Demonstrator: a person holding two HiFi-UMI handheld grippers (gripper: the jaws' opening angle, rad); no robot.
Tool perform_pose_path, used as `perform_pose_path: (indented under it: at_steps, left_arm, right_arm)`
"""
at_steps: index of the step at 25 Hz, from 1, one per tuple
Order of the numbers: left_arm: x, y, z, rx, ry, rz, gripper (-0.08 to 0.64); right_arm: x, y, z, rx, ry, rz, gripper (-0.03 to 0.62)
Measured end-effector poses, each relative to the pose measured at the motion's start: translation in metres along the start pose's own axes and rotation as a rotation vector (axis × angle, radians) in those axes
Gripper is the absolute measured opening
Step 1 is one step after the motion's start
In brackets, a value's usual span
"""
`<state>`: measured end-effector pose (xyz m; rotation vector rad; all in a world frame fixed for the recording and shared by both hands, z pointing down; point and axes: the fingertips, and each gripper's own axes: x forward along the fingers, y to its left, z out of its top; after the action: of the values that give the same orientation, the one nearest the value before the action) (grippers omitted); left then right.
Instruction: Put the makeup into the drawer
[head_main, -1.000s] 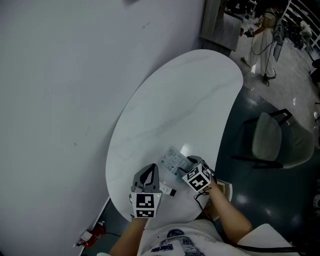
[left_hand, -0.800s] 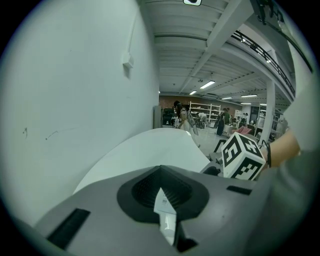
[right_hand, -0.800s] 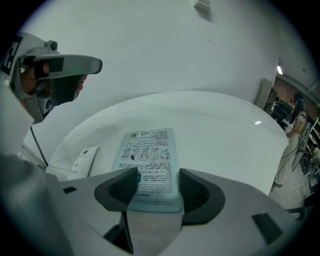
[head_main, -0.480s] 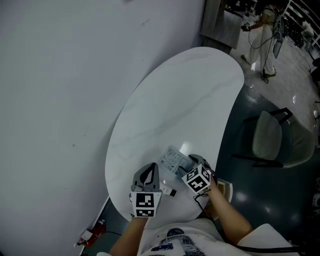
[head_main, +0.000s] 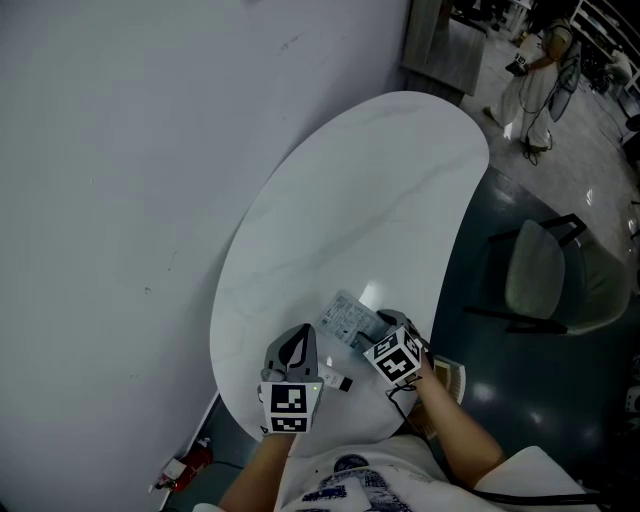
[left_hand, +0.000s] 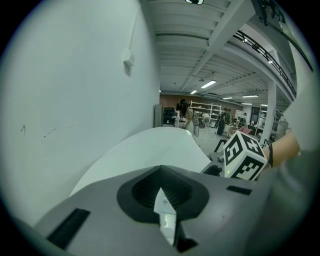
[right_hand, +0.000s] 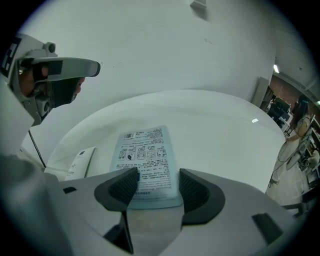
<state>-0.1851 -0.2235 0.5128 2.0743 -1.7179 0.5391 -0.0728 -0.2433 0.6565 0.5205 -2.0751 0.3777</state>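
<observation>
A pale blue printed sachet (right_hand: 145, 159) lies flat on the white oval table (head_main: 350, 200). My right gripper (right_hand: 156, 183) is open, its jaws standing either side of the sachet's near end. In the head view the sachet (head_main: 345, 320) lies just ahead of the right gripper (head_main: 378, 327). My left gripper (left_hand: 161, 200) is shut on a thin white printed slip (left_hand: 165, 216) that stands upright between its jaws. In the head view the left gripper (head_main: 297, 345) is near the table's front edge. A small white box (right_hand: 80, 163) lies left of the sachet. No drawer is in view.
A plain white wall (head_main: 120, 150) runs along the table's left side. A grey chair (head_main: 545, 285) stands on the dark floor to the right. A person (head_main: 535, 70) stands far off at the top right. A red object (head_main: 190, 468) lies on the floor below the table's edge.
Both grippers and the sachet have stayed where they were. Only the person in the far background has shifted a little.
</observation>
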Motion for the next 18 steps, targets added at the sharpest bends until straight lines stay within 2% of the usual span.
perform_pose_path:
  at_steps: [7,13,18]
  left_arm:
    - [-0.003,-0.004,0.000,0.003,-0.001,-0.001,0.041]
    - [-0.010,-0.007,0.002,0.006,-0.005,0.005,0.041]
    - [-0.018,-0.008,0.001,0.012,-0.011,0.012,0.041]
  right_arm:
    - [0.001,0.002,-0.002,0.039,-0.009,0.013,0.270]
    - [-0.001,0.003,-0.004,0.029,0.011,0.015,0.265]
    - [-0.001,0.010,-0.004,0.023,0.002,-0.001,0.193]
